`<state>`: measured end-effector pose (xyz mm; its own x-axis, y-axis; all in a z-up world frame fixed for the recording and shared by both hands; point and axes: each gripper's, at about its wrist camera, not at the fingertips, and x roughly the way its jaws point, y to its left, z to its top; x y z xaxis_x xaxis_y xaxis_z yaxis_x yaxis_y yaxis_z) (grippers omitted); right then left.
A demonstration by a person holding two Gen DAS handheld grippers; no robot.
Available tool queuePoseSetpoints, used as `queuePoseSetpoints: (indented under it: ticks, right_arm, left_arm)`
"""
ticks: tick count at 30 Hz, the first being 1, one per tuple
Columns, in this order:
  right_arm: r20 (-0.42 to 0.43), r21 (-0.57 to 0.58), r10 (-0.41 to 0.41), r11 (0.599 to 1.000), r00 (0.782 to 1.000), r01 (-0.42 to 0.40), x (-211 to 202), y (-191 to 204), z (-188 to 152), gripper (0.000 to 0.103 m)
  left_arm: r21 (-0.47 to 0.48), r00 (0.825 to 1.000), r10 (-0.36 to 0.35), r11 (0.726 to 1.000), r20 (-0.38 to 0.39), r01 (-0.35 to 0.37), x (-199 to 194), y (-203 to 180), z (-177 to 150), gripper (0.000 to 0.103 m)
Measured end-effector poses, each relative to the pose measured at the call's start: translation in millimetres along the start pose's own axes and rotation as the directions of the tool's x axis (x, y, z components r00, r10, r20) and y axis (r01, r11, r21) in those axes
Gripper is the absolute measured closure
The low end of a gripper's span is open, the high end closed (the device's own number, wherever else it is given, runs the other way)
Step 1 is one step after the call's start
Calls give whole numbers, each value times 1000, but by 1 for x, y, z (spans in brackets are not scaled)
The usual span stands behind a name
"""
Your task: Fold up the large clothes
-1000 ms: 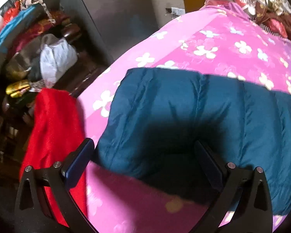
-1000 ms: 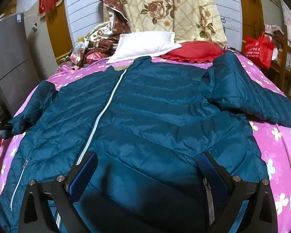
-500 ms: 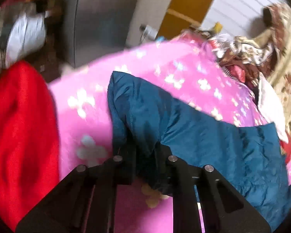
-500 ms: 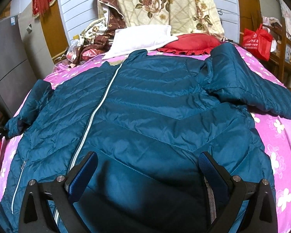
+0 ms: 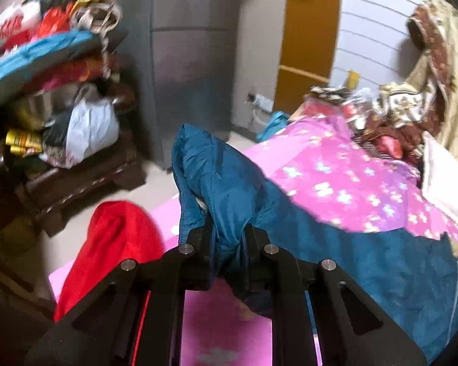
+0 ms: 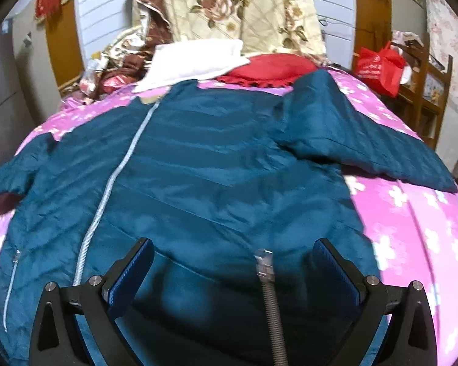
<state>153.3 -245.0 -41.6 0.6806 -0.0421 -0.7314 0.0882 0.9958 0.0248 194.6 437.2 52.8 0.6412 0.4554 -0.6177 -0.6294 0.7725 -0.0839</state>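
A teal puffer jacket (image 6: 216, 177) lies spread front-up on a pink flowered bedspread (image 6: 412, 213), its pale zipper (image 6: 107, 195) running down the left part. My left gripper (image 5: 229, 231) is shut on the cuff of the jacket's sleeve (image 5: 216, 177) and holds it lifted above the bed's edge. My right gripper (image 6: 232, 262) is open and empty, just above the jacket's lower hem. The other sleeve (image 6: 366, 140) lies out to the right.
A white pillow (image 6: 195, 61) and a red cushion (image 6: 268, 70) lie at the head of the bed. A red cloth (image 5: 113, 244) hangs at the bed's corner. A cluttered dark cabinet (image 5: 61, 164) and a grey fridge (image 5: 192, 45) stand to the left.
My left gripper closed on the sleeve cuff and raised it off the bed. My right gripper stayed open and shifted slightly over the hem.
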Motion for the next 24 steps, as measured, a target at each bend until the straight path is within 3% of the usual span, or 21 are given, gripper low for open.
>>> queuePoseSetpoints:
  ticks: [2, 4, 8, 13, 17, 19, 24]
  right_arm:
    - [-4, 18, -4, 1000, 1000, 4, -3, -11, 0, 0]
    - [-9, 28, -8, 1000, 1000, 8, -5, -21, -1, 0]
    - [-27, 27, -15, 1000, 1000, 16, -5, -33, -3, 0]
    - [-84, 38, 6, 999, 996, -3, 1, -44, -10, 0]
    - [-104, 23, -3, 1000, 995, 6, 2, -48, -13, 0]
    - [-116, 11, -19, 1000, 993, 20, 4, -50, -14, 0]
    - [-128, -6, -44, 999, 991, 43, 7, -53, -15, 0]
  left_arm:
    - [-10, 994, -112, 994, 6, 112, -16, -24, 3, 91]
    - [13, 975, -223, 975, 11, 223, -32, -60, 5, 91]
    - [135, 915, -403, 907, -7, 400, -70, -152, -6, 91]
    - [215, 862, -499, 836, -86, 505, -83, -248, -43, 91]
    - [254, 830, -538, 790, -147, 558, -87, -314, -77, 92]
    - [256, 816, -552, 774, -173, 578, -86, -337, -90, 92]
    - [234, 759, -604, 723, -243, 650, -89, -391, -127, 93]
